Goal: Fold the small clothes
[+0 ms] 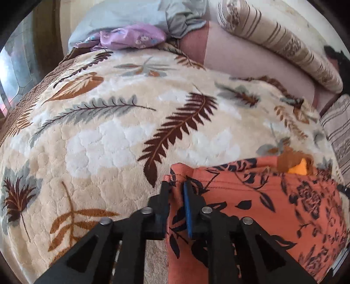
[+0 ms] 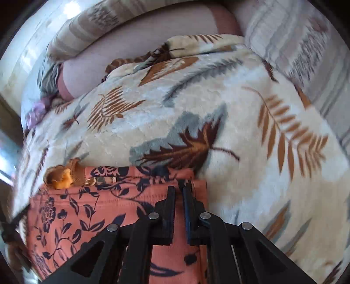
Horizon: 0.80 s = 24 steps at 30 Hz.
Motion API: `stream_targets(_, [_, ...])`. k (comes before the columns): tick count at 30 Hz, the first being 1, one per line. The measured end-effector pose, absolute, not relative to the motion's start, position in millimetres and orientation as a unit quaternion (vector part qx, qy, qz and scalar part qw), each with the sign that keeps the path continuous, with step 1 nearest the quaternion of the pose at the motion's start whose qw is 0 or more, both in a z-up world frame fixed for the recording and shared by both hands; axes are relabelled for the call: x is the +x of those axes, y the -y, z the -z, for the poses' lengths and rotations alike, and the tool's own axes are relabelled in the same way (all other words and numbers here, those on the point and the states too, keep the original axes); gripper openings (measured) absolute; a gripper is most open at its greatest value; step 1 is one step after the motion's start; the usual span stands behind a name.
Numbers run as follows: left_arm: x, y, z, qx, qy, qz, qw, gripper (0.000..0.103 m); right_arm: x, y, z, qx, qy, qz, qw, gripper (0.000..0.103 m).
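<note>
An orange garment with a dark floral print lies on a leaf-patterned fleece blanket. My left gripper is shut on the garment's left top corner. In the right wrist view the same garment fills the lower left, and my right gripper is shut on its right top corner. A brown and orange piece of cloth pokes out at the garment's top edge; it also shows in the left wrist view.
A purple floral cloth and a pale blue cloth lie at the far end of the bed. Striped cushions line the right side, and another shows in the right wrist view. The blanket spreads ahead.
</note>
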<state>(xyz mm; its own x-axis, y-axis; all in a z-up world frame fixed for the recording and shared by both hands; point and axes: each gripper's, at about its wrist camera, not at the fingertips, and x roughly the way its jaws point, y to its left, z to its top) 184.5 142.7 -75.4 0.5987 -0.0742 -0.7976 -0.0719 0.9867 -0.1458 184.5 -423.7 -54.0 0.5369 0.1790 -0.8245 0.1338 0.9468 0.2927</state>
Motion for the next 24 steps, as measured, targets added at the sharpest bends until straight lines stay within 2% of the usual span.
stream_targets(1, [177.9, -146.9, 66.5, -0.091, -0.439, -0.002, 0.894, 0.042, 175.2, 425.3, 49.1, 0.161, -0.473, -0.016, 0.866, 0.014])
stream_targets(2, [169.7, -151.3, 56.8, -0.100, -0.426, -0.002, 0.899, 0.058, 166.7, 427.1, 44.4, 0.158, -0.471, -0.017, 0.868, 0.021])
stream_targets(3, [159.3, -155.1, 46.5, -0.105, -0.408, -0.004, 0.907, 0.059, 157.6, 430.5, 39.7, 0.159, -0.467, -0.018, 0.869, 0.041])
stream_targets(4, [148.4, -157.2, 37.1, -0.106, -0.392, -0.008, 0.914, 0.059, 148.3, 433.8, 34.7, 0.161, -0.462, -0.017, 0.872, 0.072])
stream_targets(5, [138.0, -158.1, 27.6, -0.104, -0.383, -0.007, 0.918, 0.059, 138.8, 437.1, 29.2, 0.165, -0.453, -0.015, 0.876, 0.079])
stream_targets(11, [62.5, -142.0, 5.6, -0.116, -0.363, 0.026, 0.924, 0.062, 86.4, 437.3, 14.4, 0.222, -0.439, -0.072, 0.868, 0.080])
stream_targets(14, [24.7, -125.1, 19.9, -0.112, -0.370, 0.026, 0.922, 0.064, 51.8, 421.0, 17.1, 0.260, -0.426, -0.123, 0.858, 0.080])
stream_targets(15, [16.5, -119.2, 29.8, -0.105, -0.378, 0.026, 0.919, 0.068, 41.0, 413.4, 19.7, 0.270, -0.428, -0.152, 0.849, 0.080])
stream_targets(17, [13.3, -109.8, 61.6, -0.072, -0.435, 0.008, 0.898, 0.069, 26.2, 400.2, 29.2, 0.274, -0.434, -0.181, 0.839, 0.080])
stream_targets(19, [16.5, -113.1, 96.1, -0.089, -0.515, -0.007, 0.853, 0.069, 26.6, 396.6, 53.8, 0.268, -0.468, -0.162, 0.826, 0.081])
stream_targets(21, [4.2, -120.1, 85.9, -0.111, -0.493, -0.015, 0.863, 0.069, 28.9, 404.7, 79.7, 0.290, -0.509, -0.115, 0.802, 0.079])
stream_targets(24, [-7.1, -123.5, 57.3, -0.097, -0.464, -0.019, 0.880, 0.069, 19.3, 408.6, 63.5, 0.299, -0.484, -0.103, 0.816, 0.080])
